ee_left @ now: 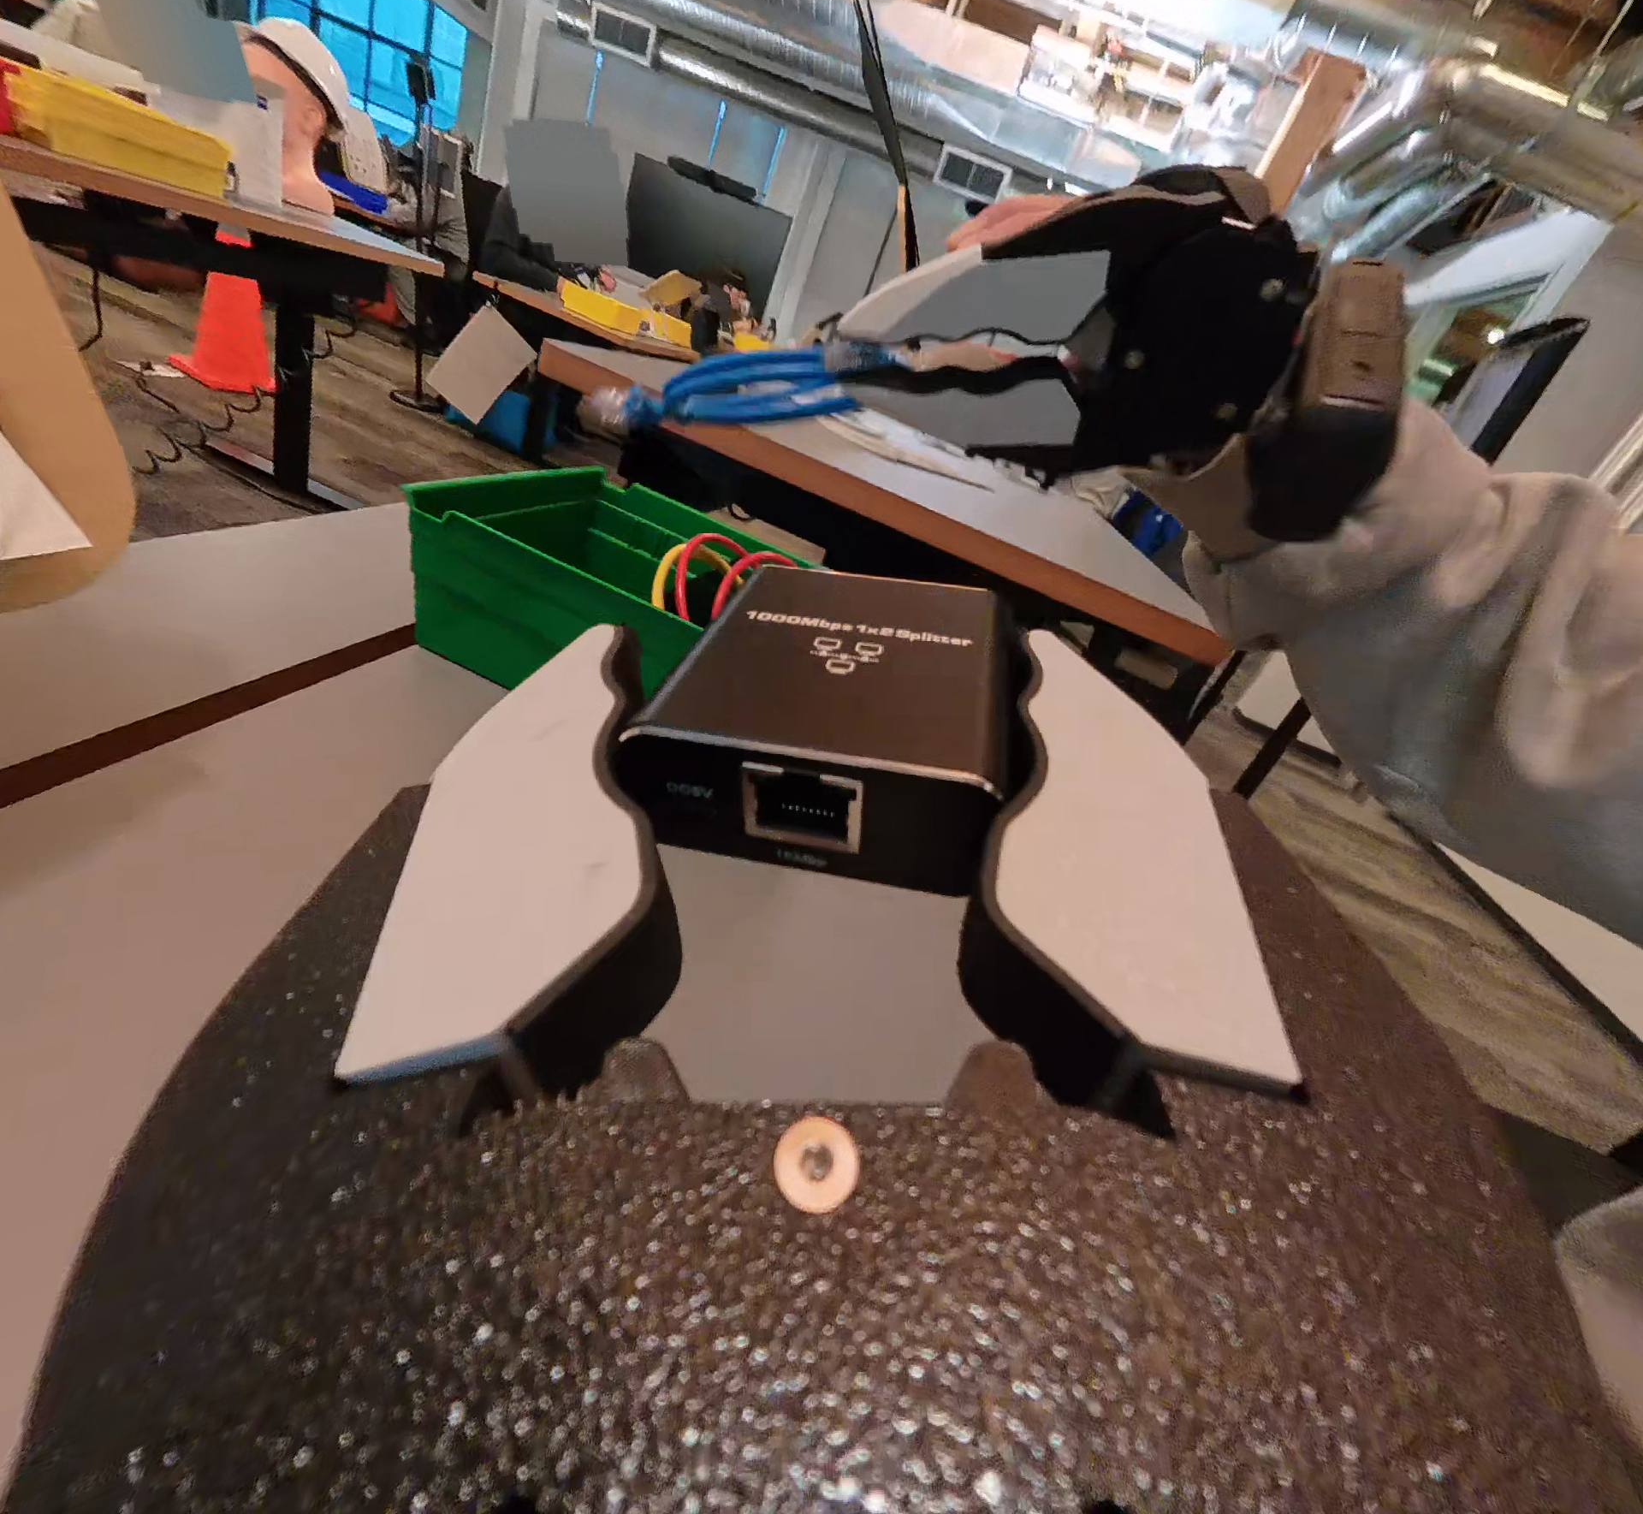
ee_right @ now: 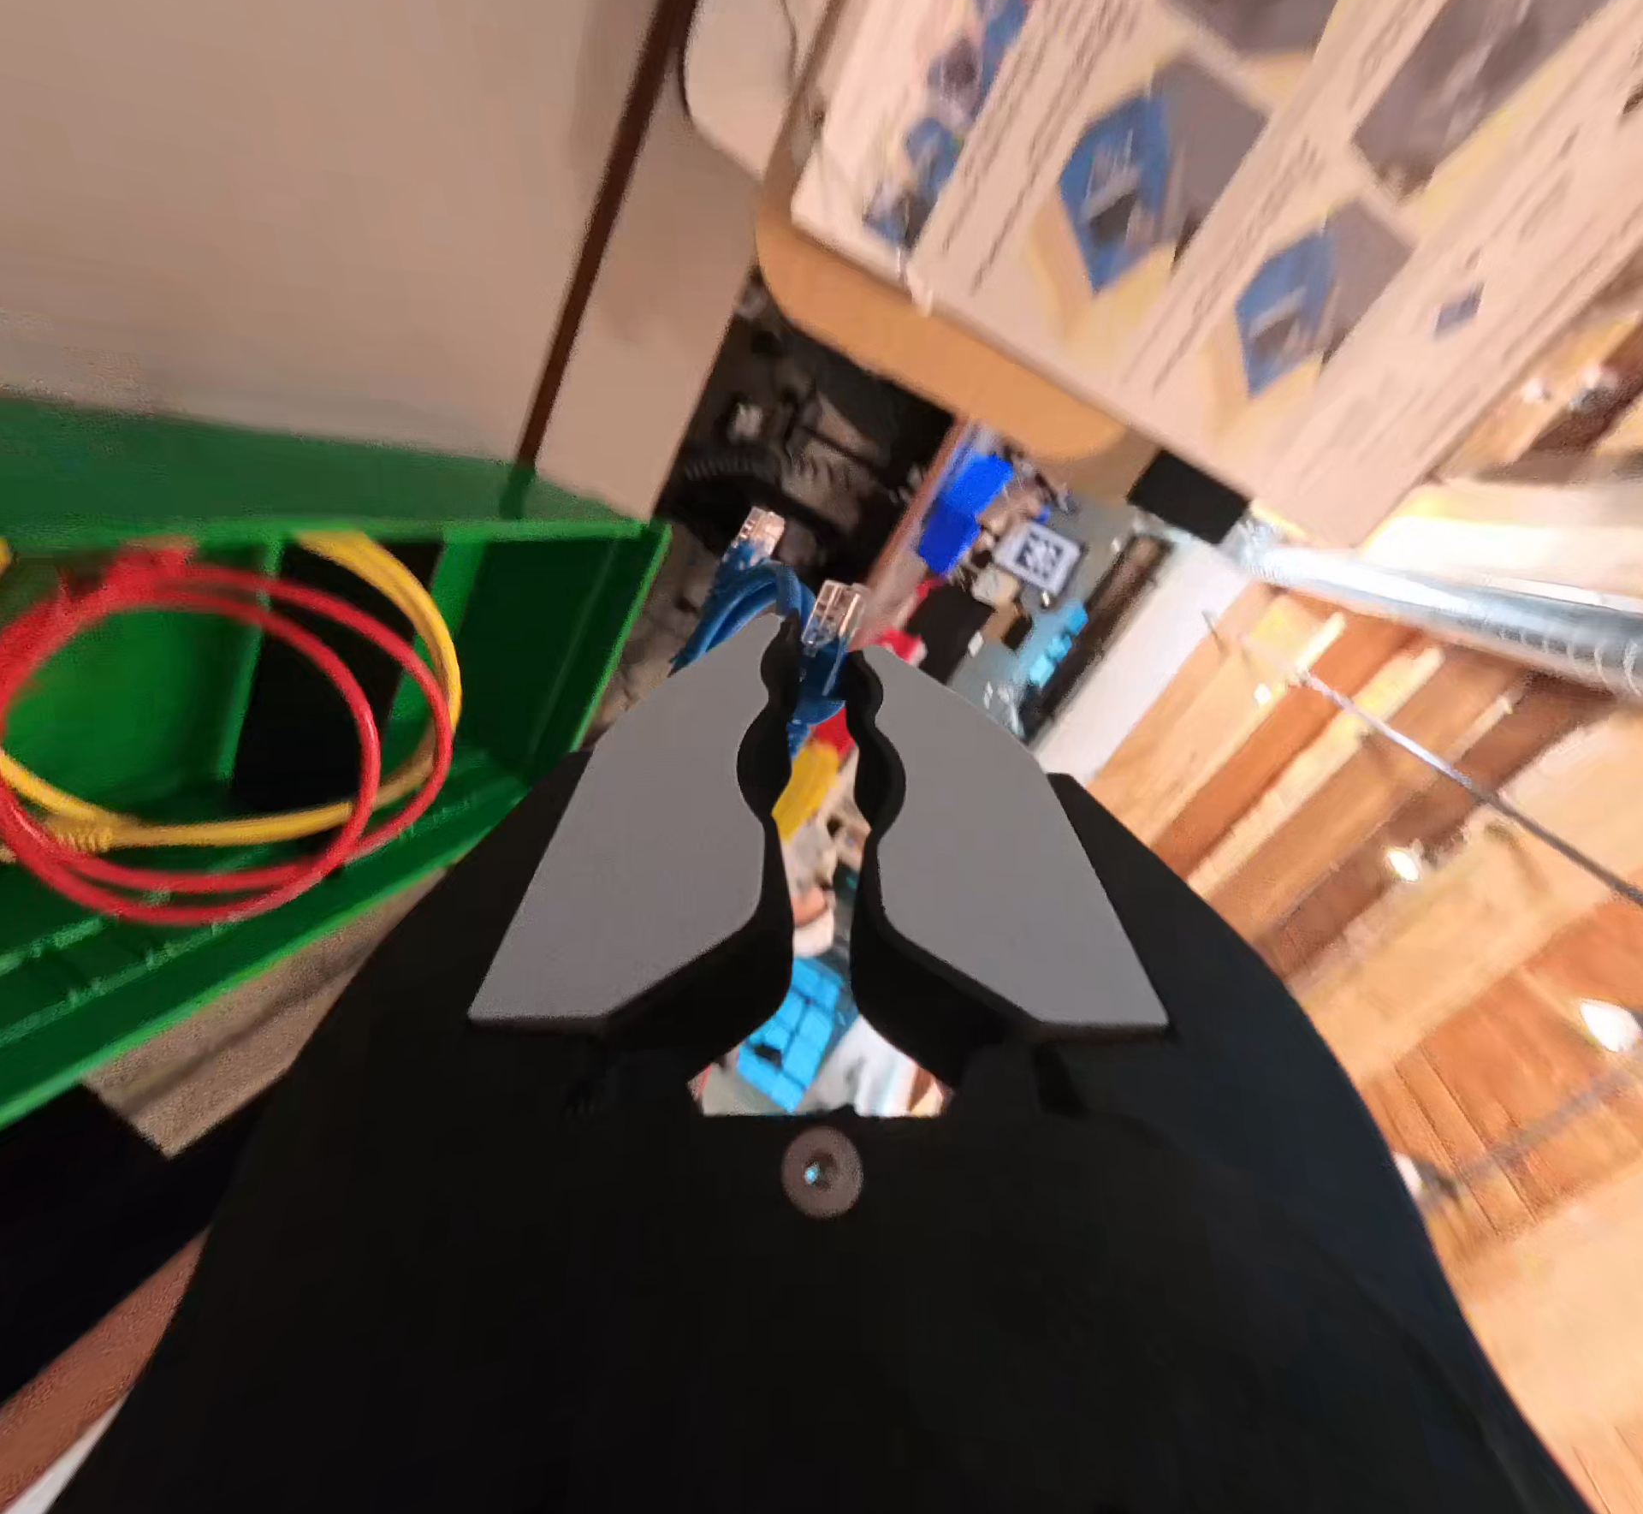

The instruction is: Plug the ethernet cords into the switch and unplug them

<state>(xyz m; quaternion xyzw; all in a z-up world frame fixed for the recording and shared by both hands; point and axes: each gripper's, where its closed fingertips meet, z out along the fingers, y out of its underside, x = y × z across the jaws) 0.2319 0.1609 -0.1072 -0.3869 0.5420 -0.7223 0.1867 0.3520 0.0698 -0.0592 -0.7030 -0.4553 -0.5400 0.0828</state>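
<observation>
In the left wrist view, the black switch (ee_left: 822,724) is being gripped between the two fingers of the left tongs (ee_left: 822,769), held above the grey surface (ee_left: 178,849). Its near face is being turned toward the camera, with one empty port (ee_left: 803,806) showing in it. Just beyond the switch, a green bin (ee_left: 516,573) is resting on the surface, and loops of red cord (ee_left: 711,573) and yellow cord (ee_left: 676,569) are being seen inside it. Farther off and to the upper right, the right tongs (ee_left: 853,369) are being held up in the air by a hand in a grey glove (ee_left: 1387,564), well clear of the switch. A bundled blue ethernet cord (ee_left: 747,395) is being pinched between their fingers, its loops sticking out to the left.

In the right wrist view, the picture is being blurred by motion. The right tongs (ee_right: 816,662) are being closed on the blue ethernet cord (ee_right: 813,693), which is being clamped near the fingertips. Two clear plugs are being shown past the tips: one (ee_right: 831,613) just beyond them, the other (ee_right: 756,538) farther to the left. At the left, the green bin (ee_right: 551,627) is lying open toward the camera, with the red cord (ee_right: 356,724) and the yellow cord (ee_right: 427,627) coiled inside.
</observation>
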